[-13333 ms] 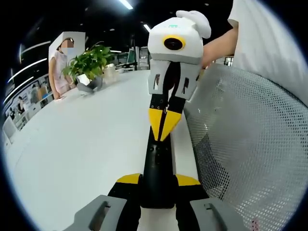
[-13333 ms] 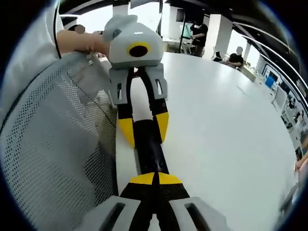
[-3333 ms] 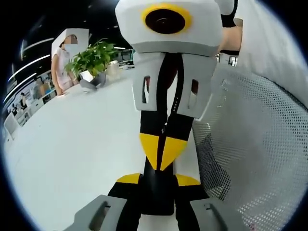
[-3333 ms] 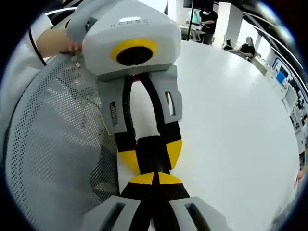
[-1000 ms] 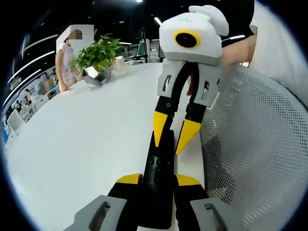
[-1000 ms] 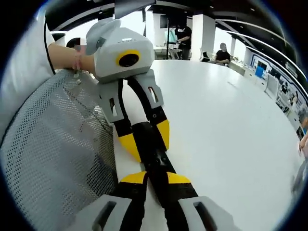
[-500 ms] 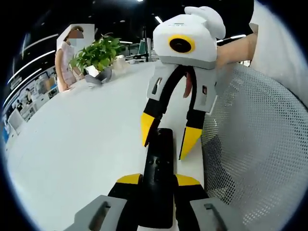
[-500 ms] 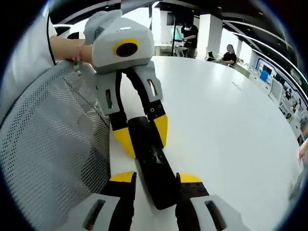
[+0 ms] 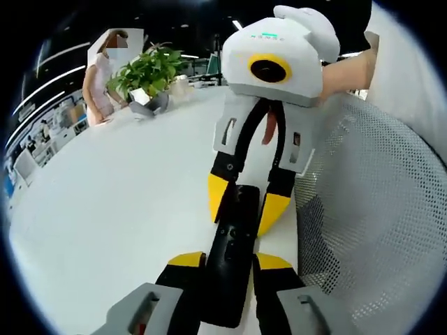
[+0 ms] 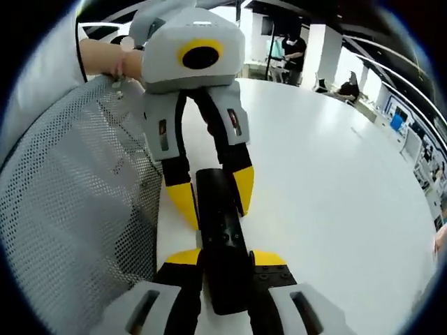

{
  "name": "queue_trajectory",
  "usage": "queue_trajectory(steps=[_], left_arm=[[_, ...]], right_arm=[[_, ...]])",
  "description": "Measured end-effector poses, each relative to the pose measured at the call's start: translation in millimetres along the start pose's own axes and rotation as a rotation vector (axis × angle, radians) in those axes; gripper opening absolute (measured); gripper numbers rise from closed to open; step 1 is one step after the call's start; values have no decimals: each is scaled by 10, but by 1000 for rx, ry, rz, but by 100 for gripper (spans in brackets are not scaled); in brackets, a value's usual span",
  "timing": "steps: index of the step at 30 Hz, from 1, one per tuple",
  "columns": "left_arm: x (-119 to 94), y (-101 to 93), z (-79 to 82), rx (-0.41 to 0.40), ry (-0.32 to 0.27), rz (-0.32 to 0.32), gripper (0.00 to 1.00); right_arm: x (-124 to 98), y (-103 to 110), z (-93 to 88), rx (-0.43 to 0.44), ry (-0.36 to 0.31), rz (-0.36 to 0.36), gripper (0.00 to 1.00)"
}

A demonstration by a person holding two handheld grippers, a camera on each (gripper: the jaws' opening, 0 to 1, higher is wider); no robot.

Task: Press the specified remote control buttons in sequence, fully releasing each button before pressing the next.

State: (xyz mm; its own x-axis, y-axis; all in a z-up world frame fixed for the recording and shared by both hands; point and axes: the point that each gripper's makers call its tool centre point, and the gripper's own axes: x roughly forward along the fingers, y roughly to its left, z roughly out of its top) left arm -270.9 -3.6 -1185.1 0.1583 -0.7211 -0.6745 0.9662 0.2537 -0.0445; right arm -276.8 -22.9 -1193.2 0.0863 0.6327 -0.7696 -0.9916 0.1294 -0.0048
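The remote control (image 9: 229, 262) (image 10: 222, 237) is a long, slim black bar with small dark buttons along its face, lying low in the centre of both views on the white table (image 9: 105, 202) (image 10: 328, 188). The left gripper (image 9: 229, 264) (image 10: 213, 188) and the right gripper (image 10: 223, 259) (image 9: 243, 202) each have yellow-tipped jaws closed on opposite ends of it. A grey mesh chair back (image 9: 377, 209) (image 10: 70, 202) stands beside the table edge, and a potted plant (image 9: 150, 73) sits upper left in the left gripper view.
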Motion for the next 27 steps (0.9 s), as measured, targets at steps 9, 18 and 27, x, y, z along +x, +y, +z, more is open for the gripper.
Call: queue_trajectory(steps=[9,18,27], left_arm=[[-538,329,297,-184,-215,147,60],[-1376,652,623,-178,-411,460,83],[-1932,710,336,-249,-447,814,100]], right_arm=[[3,-19,-11,17,28,15,22],[2,-36,8,62,-3,42,21],[37,-51,42,57,-3,37,21]])
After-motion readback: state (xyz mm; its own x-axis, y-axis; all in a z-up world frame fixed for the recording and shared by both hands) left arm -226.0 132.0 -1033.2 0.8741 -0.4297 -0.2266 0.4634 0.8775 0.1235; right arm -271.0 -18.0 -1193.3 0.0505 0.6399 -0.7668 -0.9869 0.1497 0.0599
